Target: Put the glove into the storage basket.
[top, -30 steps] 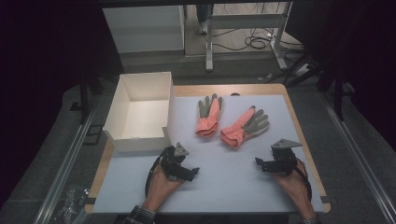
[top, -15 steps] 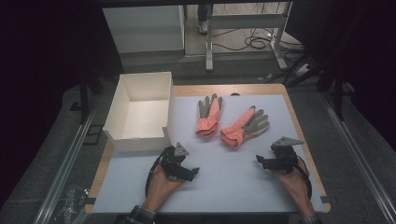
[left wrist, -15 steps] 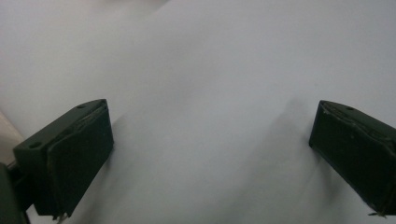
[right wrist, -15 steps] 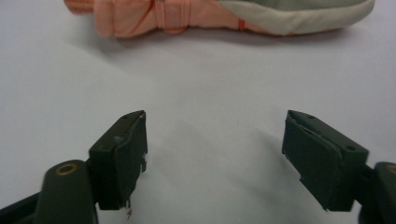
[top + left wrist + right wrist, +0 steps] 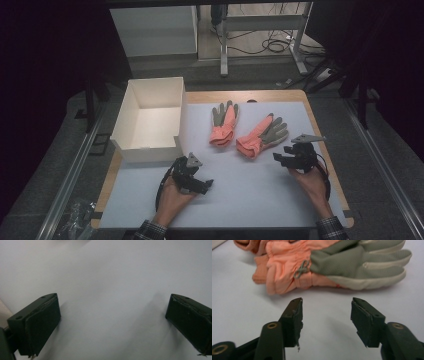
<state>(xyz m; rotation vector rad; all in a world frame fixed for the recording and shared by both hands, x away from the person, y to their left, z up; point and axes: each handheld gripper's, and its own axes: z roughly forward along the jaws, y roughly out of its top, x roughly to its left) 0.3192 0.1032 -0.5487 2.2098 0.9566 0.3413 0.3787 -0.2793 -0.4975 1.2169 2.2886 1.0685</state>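
Two orange gloves with grey palms lie on the pale mat: the left glove (image 5: 224, 122) and the right glove (image 5: 261, 135). My right gripper (image 5: 277, 157) hovers just right of the right glove's cuff and points at it. In the right gripper view the glove (image 5: 337, 267) lies just beyond the gripper (image 5: 327, 302). Its jaws have just been closing, stand apart, and hold nothing. My left gripper (image 5: 206, 184) rests low over the mat near the front. In the left gripper view that gripper (image 5: 110, 325) is open wide over bare mat.
An open white box (image 5: 150, 120) stands at the table's left, just behind my left hand. The second glove's cuff (image 5: 247, 243) lies past the near glove. The wooden table edge (image 5: 325, 150) runs close along the right hand's side.
My right hand has moved forward and a little up, toward the right glove's cuff. The left hand and both gloves have stayed put.
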